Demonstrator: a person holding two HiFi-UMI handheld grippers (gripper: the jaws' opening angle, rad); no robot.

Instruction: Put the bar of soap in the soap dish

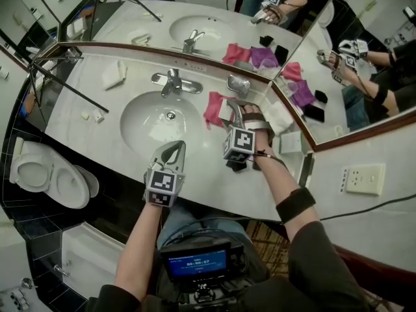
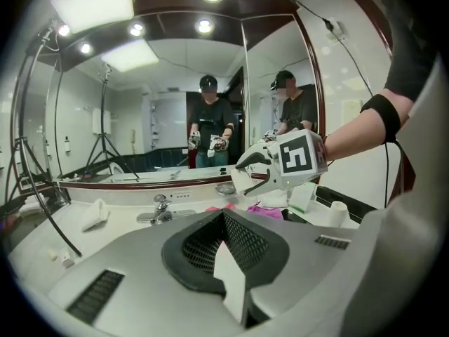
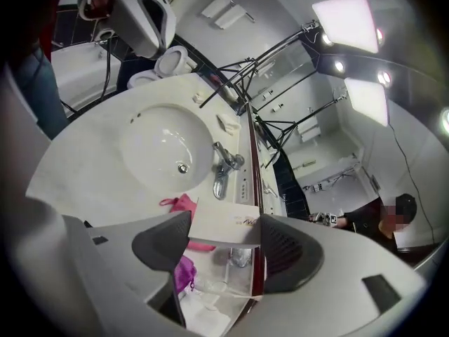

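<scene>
My right gripper (image 1: 235, 113) is shut on a white soap box (image 1: 227, 111) and holds it above the counter, right of the sink. In the right gripper view the box (image 3: 223, 225) spans the gap between both pads of this gripper (image 3: 224, 236). The metal soap dish (image 1: 238, 84) sits by the mirror just beyond it, and shows below the box as the dish (image 3: 239, 257). My left gripper (image 1: 171, 152) hovers over the sink's front rim. Its jaws (image 2: 229, 262) are shut with a thin white scrap pinched between them. In its view the right gripper (image 2: 254, 176) carries the box (image 2: 241, 182).
A faucet (image 1: 173, 81) stands behind the basin (image 1: 162, 117). Pink cloth (image 1: 213, 107) and white towels (image 1: 279, 117) lie near the dish. A folded white cloth (image 1: 114, 75) and tripod legs (image 1: 65, 83) are at the left. A toilet (image 1: 49, 174) stands beside the counter.
</scene>
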